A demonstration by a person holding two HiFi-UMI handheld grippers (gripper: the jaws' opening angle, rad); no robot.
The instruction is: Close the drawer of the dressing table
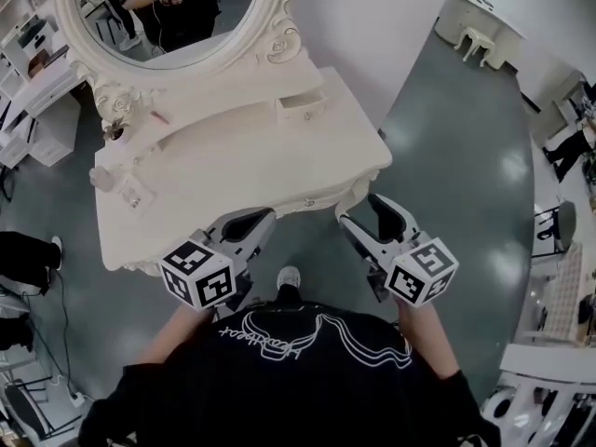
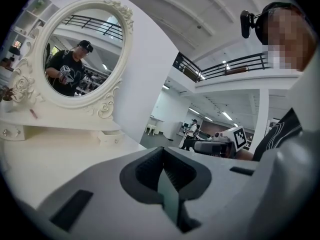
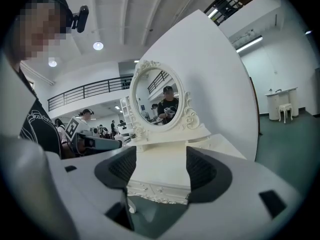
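Note:
The white dressing table point(image 1: 233, 166) with its oval mirror point(image 1: 172, 12) stands just ahead of me. Its front drawer face, with a small knob point(image 1: 309, 202), looks flush under the top's front edge; the right gripper view shows that carved front point(image 3: 157, 190) too. A small upper drawer point(image 1: 303, 108) sits at the back right of the top. My left gripper point(image 1: 251, 220) hovers off the front edge, its pads point(image 2: 172, 171) pressed together on nothing. My right gripper point(image 1: 366, 214) is held beside it, open and empty, clear of the table point(image 3: 156, 166).
Small bottles and a jar point(image 1: 126, 194) stand on the table's left side. My shoe point(image 1: 289, 276) is on the grey-green floor below the front edge. White shelves point(image 1: 28, 73) stand at the left, and another white table with a stool point(image 1: 480, 26) at the far right.

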